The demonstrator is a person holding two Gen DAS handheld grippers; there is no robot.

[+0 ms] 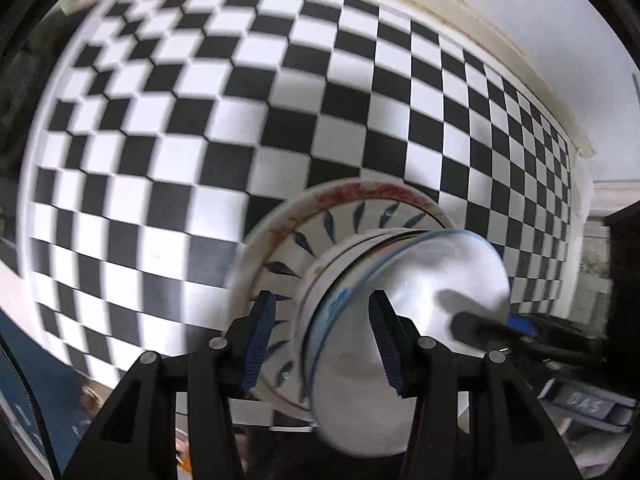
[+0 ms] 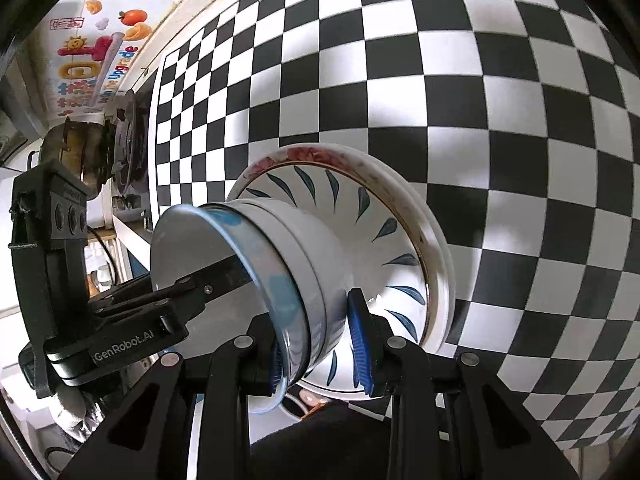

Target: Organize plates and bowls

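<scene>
Holding a stack of crockery between them, both hand-held grippers work above a bench (image 1: 168, 128) covered in black-and-white checks. The stack is three pieces: a wide plate (image 2: 404, 236) with a red floral rim and blue leaf marks, a white bowl (image 2: 308, 248) nested against it, and a glass bowl (image 2: 180, 248) with a blue-tinted rim on the outside.

The left hand-held gripper (image 1: 322, 344) is partly closed. Its jaws straddle the bowl rims, one finger lying against the plate face and the other inside the glass bowl; the blur hides whether the pads press. The right hand-held gripper (image 2: 320, 340) is also partly closed, straddling the bowl rims from the opposite side; one blue pad (image 2: 360, 344) lies against the white bowl wall, and the other sits behind the glass rim. Contact looks firm here, so this side probably carries the load.

Key relation: in both views the stack appears on edge, plate face toward the bench and bowl mouths away from it. The two hand-held grippers meet it from opposite sides, equally near. By judgement, setting it down means turning that axis upright while both stay aligned; unequal motion could slide the bowls off the plate.

Legible writing: "GenRobot.AI" (image 2: 124, 350) on the left device body, and "DAS" (image 1: 585, 400) on a grey object at the frame edge. Wall stickers (image 2: 92, 64) include a word like "upgrade".
</scene>
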